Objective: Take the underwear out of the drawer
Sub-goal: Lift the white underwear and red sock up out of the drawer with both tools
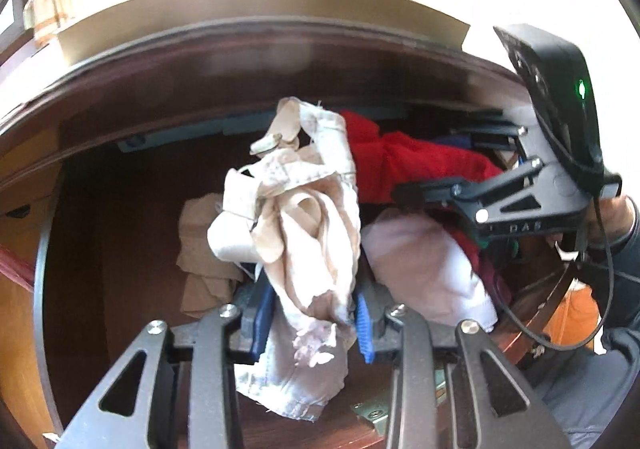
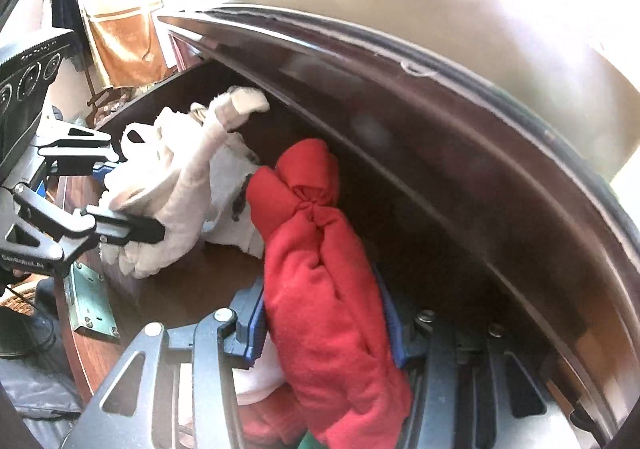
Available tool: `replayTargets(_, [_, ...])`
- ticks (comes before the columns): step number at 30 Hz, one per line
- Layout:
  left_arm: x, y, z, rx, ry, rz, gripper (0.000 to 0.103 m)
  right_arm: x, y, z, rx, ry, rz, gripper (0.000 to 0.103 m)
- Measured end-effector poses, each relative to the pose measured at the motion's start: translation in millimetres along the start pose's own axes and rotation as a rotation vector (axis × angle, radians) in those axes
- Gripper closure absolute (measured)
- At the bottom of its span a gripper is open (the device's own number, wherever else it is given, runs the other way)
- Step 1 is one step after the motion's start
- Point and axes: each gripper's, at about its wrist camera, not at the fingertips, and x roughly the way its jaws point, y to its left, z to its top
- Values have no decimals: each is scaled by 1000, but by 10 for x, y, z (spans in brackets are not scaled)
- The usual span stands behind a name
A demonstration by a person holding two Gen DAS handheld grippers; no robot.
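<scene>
Between the blue pads of our left hand-held gripper (image 1: 316,323) a bunched beige garment (image 1: 304,209) is clamped and hangs lifted over the dark wooden drawer (image 1: 120,209). Our right hand-held gripper (image 2: 326,325) is closed on a knotted red garment (image 2: 320,249), raised beside the drawer's inner wall. Below the beige piece, a tan folded cloth (image 1: 200,253) and a pale pink garment (image 1: 424,269) lie inside the drawer. From the right wrist view, the left gripper's fingers pinch the beige bundle near the drawer's front edge.
</scene>
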Motion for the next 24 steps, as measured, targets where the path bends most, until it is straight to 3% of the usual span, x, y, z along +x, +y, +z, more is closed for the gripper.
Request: replayTargets(24, [-381,-21,-165,-87,-162,8,70,-509,228,-102,-11,-143,-58,54])
